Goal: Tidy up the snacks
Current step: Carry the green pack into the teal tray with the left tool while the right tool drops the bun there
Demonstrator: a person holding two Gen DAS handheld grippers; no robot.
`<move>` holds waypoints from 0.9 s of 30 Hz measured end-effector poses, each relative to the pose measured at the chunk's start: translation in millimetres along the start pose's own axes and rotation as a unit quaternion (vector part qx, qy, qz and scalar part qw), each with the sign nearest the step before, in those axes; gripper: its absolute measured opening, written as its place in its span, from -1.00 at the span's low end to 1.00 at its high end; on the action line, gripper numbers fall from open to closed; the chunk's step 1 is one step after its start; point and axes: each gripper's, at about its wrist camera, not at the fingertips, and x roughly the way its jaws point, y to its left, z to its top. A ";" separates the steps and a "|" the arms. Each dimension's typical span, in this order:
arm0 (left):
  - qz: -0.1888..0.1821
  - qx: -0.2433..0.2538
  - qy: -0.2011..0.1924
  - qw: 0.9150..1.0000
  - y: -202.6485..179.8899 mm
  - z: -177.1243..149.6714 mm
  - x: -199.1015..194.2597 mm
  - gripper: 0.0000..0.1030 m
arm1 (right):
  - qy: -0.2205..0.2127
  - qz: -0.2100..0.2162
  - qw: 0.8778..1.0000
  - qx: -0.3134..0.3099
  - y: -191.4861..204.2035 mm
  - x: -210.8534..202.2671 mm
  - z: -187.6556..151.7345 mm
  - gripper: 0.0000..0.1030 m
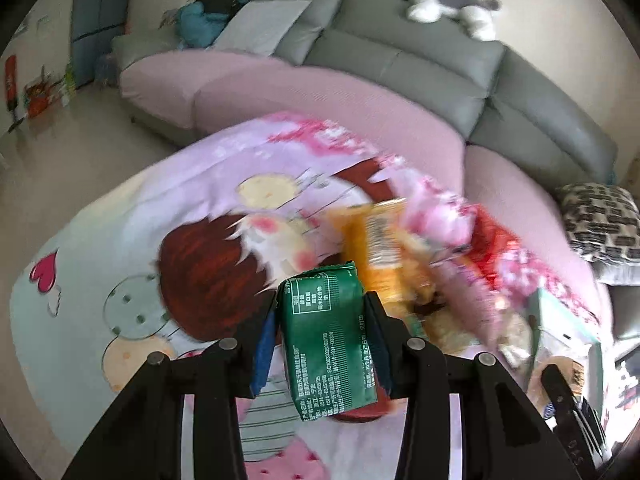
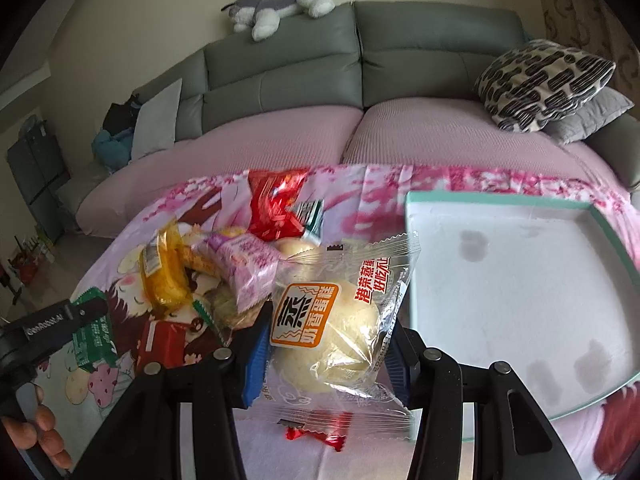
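A green snack packet (image 1: 328, 340) with white print sits between the blue pads of my left gripper (image 1: 324, 332), which is shut on it and holds it above the cartoon-print cloth (image 1: 120, 220). My right gripper (image 2: 326, 356) is shut on a clear packet holding a pale round cake (image 2: 340, 320), with an orange label facing me. A pile of snacks lies left of it: a yellow packet (image 2: 164, 276), a purple packet (image 2: 248, 268), a red packet (image 2: 276, 204) and a red box (image 2: 160, 344). The green packet (image 2: 94, 340) also shows at the left edge of the right wrist view.
A white tray with a teal rim (image 2: 412, 240) lies on the cloth to the right, nothing in it. Behind stands a grey sofa (image 2: 400, 60) with pink seat covers, a patterned cushion (image 2: 544, 80) and a plush dog (image 2: 280, 4). A hand (image 2: 40, 432) shows at bottom left.
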 end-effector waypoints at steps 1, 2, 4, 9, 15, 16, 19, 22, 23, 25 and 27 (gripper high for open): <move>-0.011 0.005 -0.002 1.000 -6.9 1.6 -1.8 -0.16 | -0.004 -0.005 1.000 0.003 -4.5 -2.5 2.0 0.02; -0.029 0.012 -0.003 1.000 -17.4 3.1 -3.5 -0.16 | -0.007 -0.009 1.000 0.007 -9.3 -4.6 3.6 0.02; -0.055 0.030 -0.002 0.998 -37.9 5.0 -5.0 -0.16 | -0.013 -0.021 1.000 0.017 -22.9 -8.9 7.8 0.02; -0.129 0.087 0.003 0.988 -101.5 3.1 -7.5 -0.16 | -0.025 -0.054 0.997 0.050 -64.1 -21.7 16.2 0.02; -0.196 0.167 0.026 0.966 -183.2 -15.5 -1.0 -0.16 | -0.027 -0.098 0.990 0.094 -117.0 -32.1 18.9 0.02; -0.205 0.180 0.031 0.962 -195.9 -19.6 1.5 -0.16 | -0.026 -0.104 0.989 0.103 -126.0 -33.1 18.1 0.02; -0.228 0.206 0.045 0.950 -226.6 -30.7 6.3 -0.16 | -0.027 -0.125 0.983 0.129 -151.7 -36.3 15.0 0.02; -0.239 0.229 0.051 0.942 -252.6 -40.3 11.9 -0.16 | -0.024 -0.150 0.978 0.143 -174.3 -37.0 11.6 0.02; -0.241 0.236 0.052 0.940 -259.9 -43.1 14.7 -0.16 | -0.022 -0.158 0.976 0.147 -180.7 -36.8 10.4 0.02; -0.244 0.248 0.055 0.936 -273.1 -49.3 21.2 -0.16 | -0.019 -0.169 0.973 0.158 -195.1 -37.4 6.8 0.02; -0.244 0.258 0.062 0.933 -284.3 -54.0 31.3 -0.16 | -0.016 -0.178 0.969 0.169 -207.9 -36.8 5.2 0.02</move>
